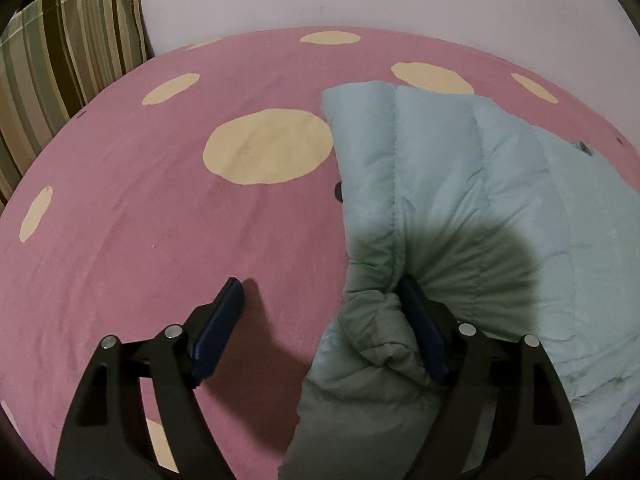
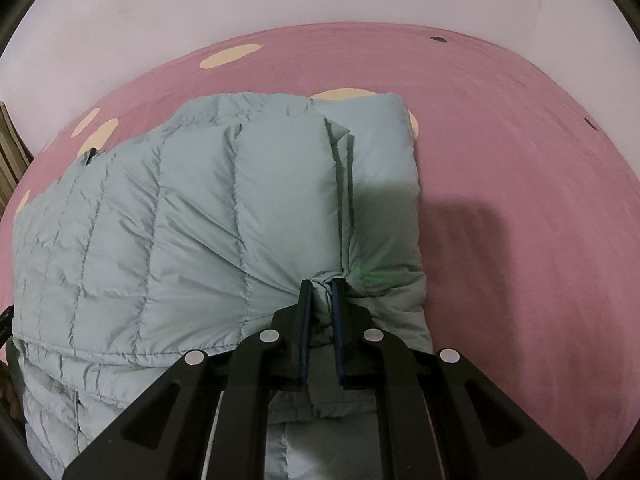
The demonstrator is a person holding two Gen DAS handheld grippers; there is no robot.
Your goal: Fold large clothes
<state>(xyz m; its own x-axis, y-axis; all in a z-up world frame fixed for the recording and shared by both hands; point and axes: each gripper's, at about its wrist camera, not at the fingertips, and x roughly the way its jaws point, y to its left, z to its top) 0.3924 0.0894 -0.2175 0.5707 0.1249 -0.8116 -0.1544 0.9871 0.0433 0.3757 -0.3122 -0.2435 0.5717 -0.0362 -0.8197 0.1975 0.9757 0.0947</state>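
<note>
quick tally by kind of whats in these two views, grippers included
puffer jacket, light blue-green: 1
bed sheet, pink with cream dots: 1
striped curtain: 1
grippers: 2, the left gripper with jaws open beside the jacket's edge, the right gripper with jaws shut on a pinch of the jacket
total: 5

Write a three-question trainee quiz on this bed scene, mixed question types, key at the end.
1. True or false: the right claw is clamped on the pale blue quilted puffer jacket.
2. The left claw is: A) spread open, B) shut on the jacket, C) out of view.
3. Fill in: the jacket lies on a pink bedsheet with cream ____.

Key: 1 true; 2 A; 3 dots.
</note>
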